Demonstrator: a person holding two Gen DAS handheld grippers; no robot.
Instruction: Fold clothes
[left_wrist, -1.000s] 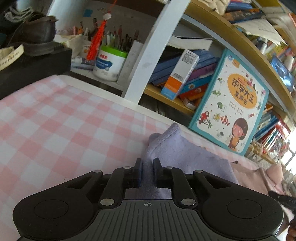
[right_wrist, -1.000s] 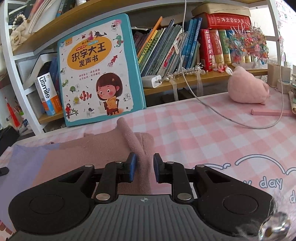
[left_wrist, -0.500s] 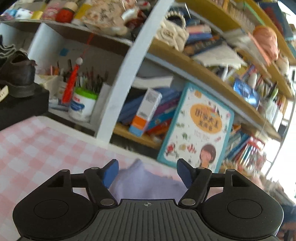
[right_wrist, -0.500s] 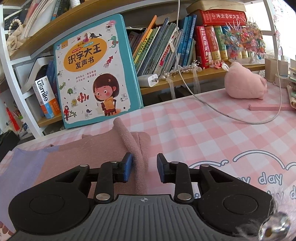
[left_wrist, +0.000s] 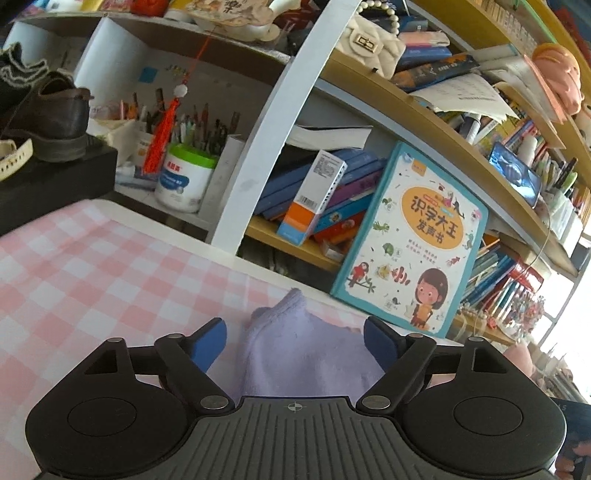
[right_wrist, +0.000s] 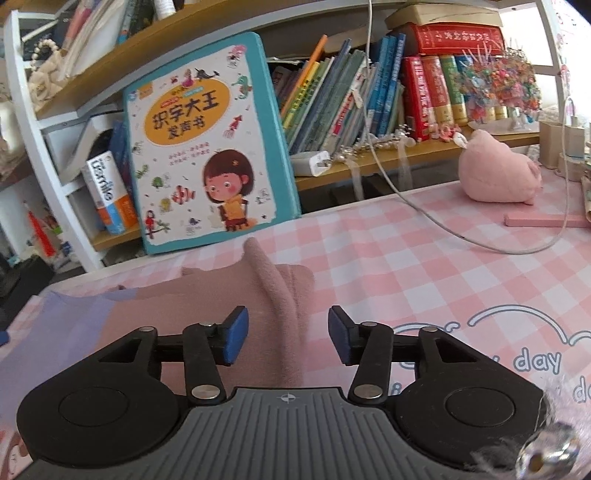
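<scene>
From the left wrist camera, the left gripper (left_wrist: 295, 341) has its jaws spread wide, holding nothing. Between and just beyond the blue pads (left_wrist: 208, 341) lies the lilac end of a soft garment (left_wrist: 295, 354), flat on the table (left_wrist: 74, 280) with its pink and white checked cloth; one corner of the fabric stands up in a small peak. Whether the pads touch the fabric cannot be told. Behind the garment a children's picture book (left_wrist: 410, 254) with a teal border leans against a bookshelf (left_wrist: 406, 107). To the left on the shelf stands a white tub of pens (left_wrist: 183, 181) with a red tassel (left_wrist: 160, 133) hanging in front of it, and a brown shoe (left_wrist: 51, 118) sits on a black box (left_wrist: 51, 184) at the far left.

From the right wrist camera, the right gripper (right_wrist: 288, 338) also has its jaws apart and empty. The dusty pink part of the garment (right_wrist: 266, 306) runs between them, bunched into a raised ridge at its far end; further left the fabric turns lilac. It lies on the same checked table (right_wrist: 424, 258). The picture book (right_wrist: 207, 147) stands just behind the garment. To the right a pink plush toy (right_wrist: 498, 173) rests on the table near a white cable (right_wrist: 480, 240) that loops across the cloth, and a row of upright books (right_wrist: 388, 92) fills the shelf behind.
</scene>
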